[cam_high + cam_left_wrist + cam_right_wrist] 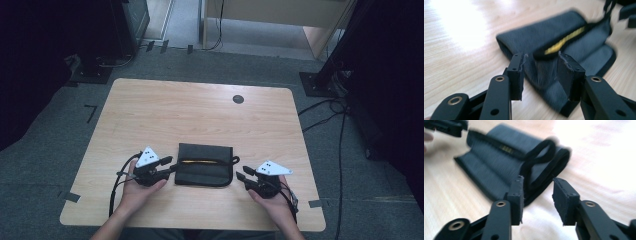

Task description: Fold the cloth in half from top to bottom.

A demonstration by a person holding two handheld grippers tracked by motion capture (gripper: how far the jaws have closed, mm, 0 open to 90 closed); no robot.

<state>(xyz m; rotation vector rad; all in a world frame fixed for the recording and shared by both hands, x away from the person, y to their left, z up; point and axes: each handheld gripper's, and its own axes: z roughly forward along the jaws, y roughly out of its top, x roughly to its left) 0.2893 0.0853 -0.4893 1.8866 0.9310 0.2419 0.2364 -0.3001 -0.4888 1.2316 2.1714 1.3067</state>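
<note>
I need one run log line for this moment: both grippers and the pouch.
left gripper: open, at pouch's left edge | right gripper: open, near its right end | dark pouch: flat on table

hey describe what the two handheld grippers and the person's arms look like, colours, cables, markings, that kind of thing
Both the left gripper and the right gripper are black, each topped by a pale grey three-cornered plate with small dark dots. A black cable trails from each. The gripper views show flat black jaw arms with brass-coloured rivets and blocky black pads. The forearms are bare, with no sleeves visible.
</note>
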